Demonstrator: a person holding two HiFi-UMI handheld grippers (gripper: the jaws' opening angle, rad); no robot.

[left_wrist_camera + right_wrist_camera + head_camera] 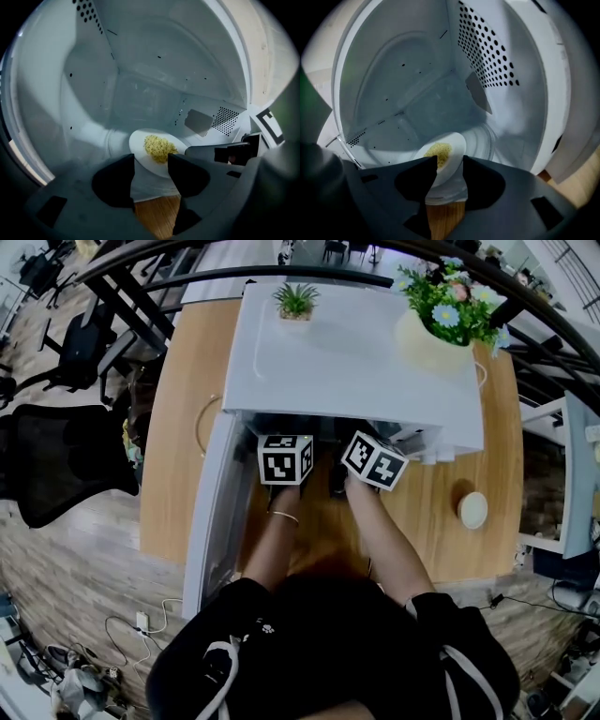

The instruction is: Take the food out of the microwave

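A white plate (149, 161) with a heap of yellow noodles (158, 147) lies on the floor of the open white microwave (356, 352). My left gripper (151, 158) is open, its jaws reaching into the cavity with the plate's near rim showing in the gap between them. My right gripper (449, 159) is open too, and the same plate (451, 161) and noodles (438, 150) sit just past its jaws. In the head view only the marker cubes (285, 458) show at the microwave's mouth; the jaws and the plate are hidden under its top.
The microwave door (211, 512) hangs open at the left. A small potted plant (296, 301) and a flower vase (433, 334) stand on the microwave's top. A round white object (472, 510) lies on the wooden table (178, 427). A black chair (56, 460) is at the left.
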